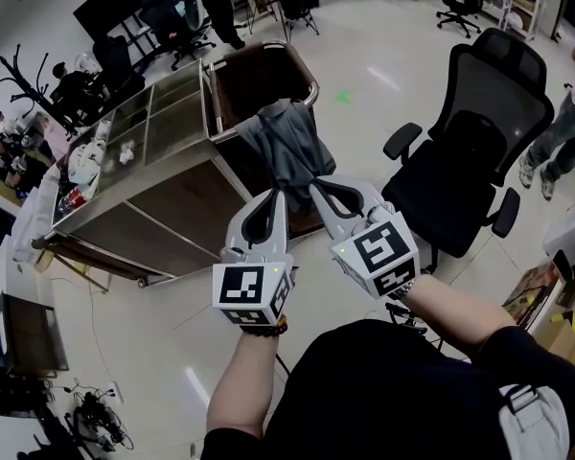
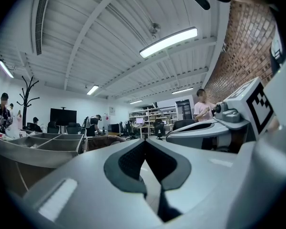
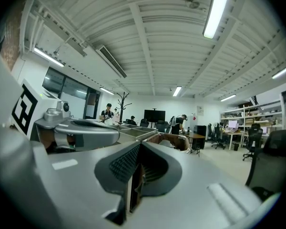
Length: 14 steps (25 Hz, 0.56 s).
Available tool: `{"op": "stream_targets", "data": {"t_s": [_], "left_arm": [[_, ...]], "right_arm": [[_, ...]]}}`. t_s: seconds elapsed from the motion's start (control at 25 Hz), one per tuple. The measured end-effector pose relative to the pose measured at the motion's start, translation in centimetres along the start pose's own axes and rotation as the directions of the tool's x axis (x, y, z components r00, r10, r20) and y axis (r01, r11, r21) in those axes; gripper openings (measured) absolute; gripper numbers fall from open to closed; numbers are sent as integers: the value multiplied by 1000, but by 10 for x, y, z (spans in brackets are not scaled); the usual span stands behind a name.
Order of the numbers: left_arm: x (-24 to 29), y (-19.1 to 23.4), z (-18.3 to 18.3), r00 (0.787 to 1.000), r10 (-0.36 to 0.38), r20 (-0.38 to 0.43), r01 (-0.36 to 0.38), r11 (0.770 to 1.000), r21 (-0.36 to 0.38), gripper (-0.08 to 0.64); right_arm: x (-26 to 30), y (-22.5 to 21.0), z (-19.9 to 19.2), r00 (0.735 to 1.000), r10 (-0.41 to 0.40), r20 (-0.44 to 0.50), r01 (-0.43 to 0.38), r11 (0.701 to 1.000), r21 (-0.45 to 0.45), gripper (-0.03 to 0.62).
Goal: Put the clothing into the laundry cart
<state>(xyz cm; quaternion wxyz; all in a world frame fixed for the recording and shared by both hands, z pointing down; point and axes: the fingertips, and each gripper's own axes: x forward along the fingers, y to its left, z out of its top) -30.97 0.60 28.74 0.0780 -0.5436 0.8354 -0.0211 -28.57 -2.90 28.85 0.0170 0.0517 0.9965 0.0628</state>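
Note:
A grey-blue garment hangs over the near rim of the brown laundry cart. In the head view, both grippers point at its lower edge: my left gripper and my right gripper stand side by side, their tips overlapping the cloth's hem. The left gripper has its jaws closed together, and no cloth shows between them. The right gripper is likewise shut, with nothing seen in its jaws. The cart's brown bin lies ahead of both grippers.
A steel trolley top with several compartments joins the cart on the left. A black office chair stands close on the right. A person's legs are at the right edge. A cardboard box sits lower right.

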Motion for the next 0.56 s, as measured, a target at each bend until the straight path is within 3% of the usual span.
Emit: {"op": "stream_targets", "data": {"t_s": [0.56], "left_arm": [[-1,-1,0,1000,7,0,-7,1000,-8,3]], "right_arm": [[-2,0,0,1000,4,3,-4,1000,2,0]]}}
